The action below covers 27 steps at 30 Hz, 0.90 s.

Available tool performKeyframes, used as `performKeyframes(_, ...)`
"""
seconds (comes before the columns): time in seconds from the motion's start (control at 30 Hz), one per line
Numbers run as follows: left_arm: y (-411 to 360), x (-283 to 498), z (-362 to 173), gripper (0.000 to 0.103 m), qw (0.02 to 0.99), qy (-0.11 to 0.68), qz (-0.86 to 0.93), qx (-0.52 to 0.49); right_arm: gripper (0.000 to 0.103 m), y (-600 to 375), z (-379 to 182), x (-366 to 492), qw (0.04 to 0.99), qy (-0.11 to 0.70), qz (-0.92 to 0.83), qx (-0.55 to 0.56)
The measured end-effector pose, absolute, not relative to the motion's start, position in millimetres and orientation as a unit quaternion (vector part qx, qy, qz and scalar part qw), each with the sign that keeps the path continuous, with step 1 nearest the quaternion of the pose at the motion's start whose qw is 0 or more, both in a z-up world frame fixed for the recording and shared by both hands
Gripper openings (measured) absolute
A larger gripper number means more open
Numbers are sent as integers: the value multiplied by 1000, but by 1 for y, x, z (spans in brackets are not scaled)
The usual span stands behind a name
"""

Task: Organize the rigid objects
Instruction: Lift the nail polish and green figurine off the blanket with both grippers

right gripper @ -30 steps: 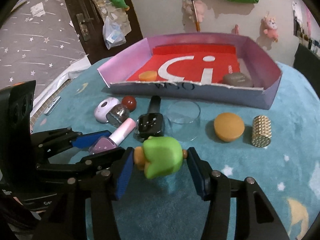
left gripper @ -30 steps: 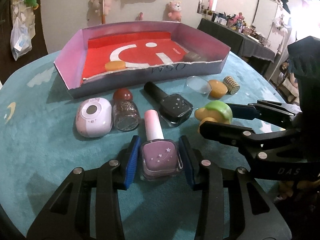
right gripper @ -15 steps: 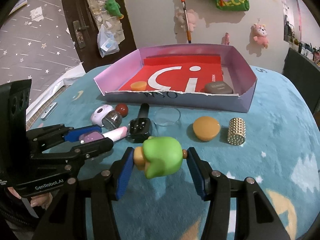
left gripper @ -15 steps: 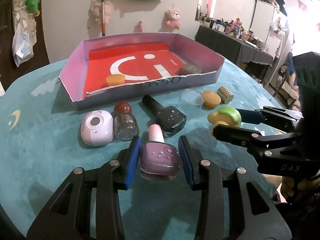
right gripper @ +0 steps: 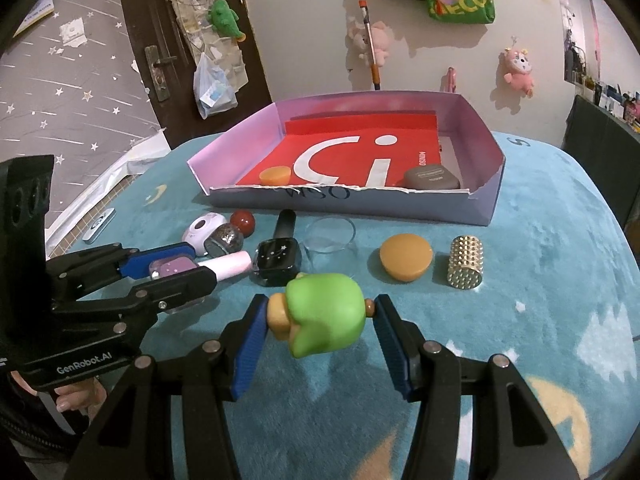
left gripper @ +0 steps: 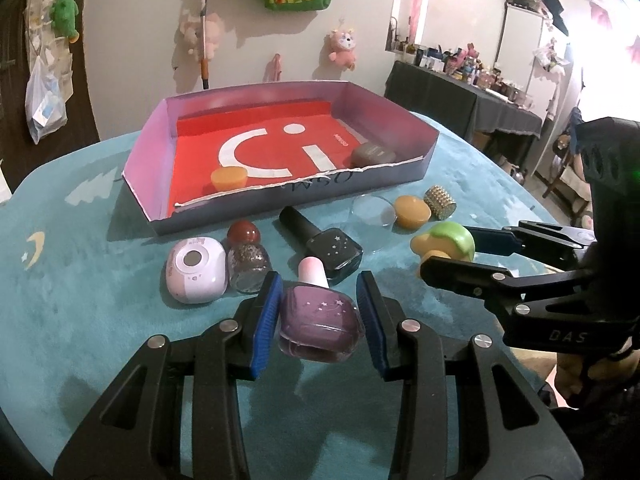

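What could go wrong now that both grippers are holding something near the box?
The purple square nail polish bottle is pinched only at its sides by the left gripper, so it could tilt out. The green rounded toy in the right gripper is held by small end knobs and may swivel or drop before the shallow purple-walled box.

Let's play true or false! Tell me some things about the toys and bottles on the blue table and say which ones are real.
1. The left tongs hold the purple nail polish bottle. True.
2. The right tongs hold a red ball. False: they hold the green toy.
3. The box has nothing in it. False: an orange disc and a grey case lie inside.
4. The black nail polish bottle lies on the table, outside the box. True.
5. The gold studded cylinder stands beside the orange round piece. True.
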State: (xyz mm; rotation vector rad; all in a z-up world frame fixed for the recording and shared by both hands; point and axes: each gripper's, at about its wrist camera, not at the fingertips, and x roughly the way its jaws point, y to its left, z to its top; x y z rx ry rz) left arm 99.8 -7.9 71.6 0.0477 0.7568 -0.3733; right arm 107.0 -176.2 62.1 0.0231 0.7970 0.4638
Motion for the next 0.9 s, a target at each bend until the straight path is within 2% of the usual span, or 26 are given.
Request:
performKeyframes(0.33, -10, 101, 73, 37, 913, 362, -186, 26, 56, -180, 67, 108, 899, 377, 225, 9)
performKeyframes(0.73, -11, 90, 36, 37, 899, 396, -185, 28, 56, -174, 41, 98, 894, 396, 209, -16)
performKeyframes(0.83, -10, 87, 33, 42, 900, 395, -185, 24, 57, -174, 40, 93, 898, 390, 206, -21)
performKeyframes(0.9, -10, 85, 33, 55, 901, 393, -185, 17, 57, -174, 39, 91, 898, 390, 204, -22)
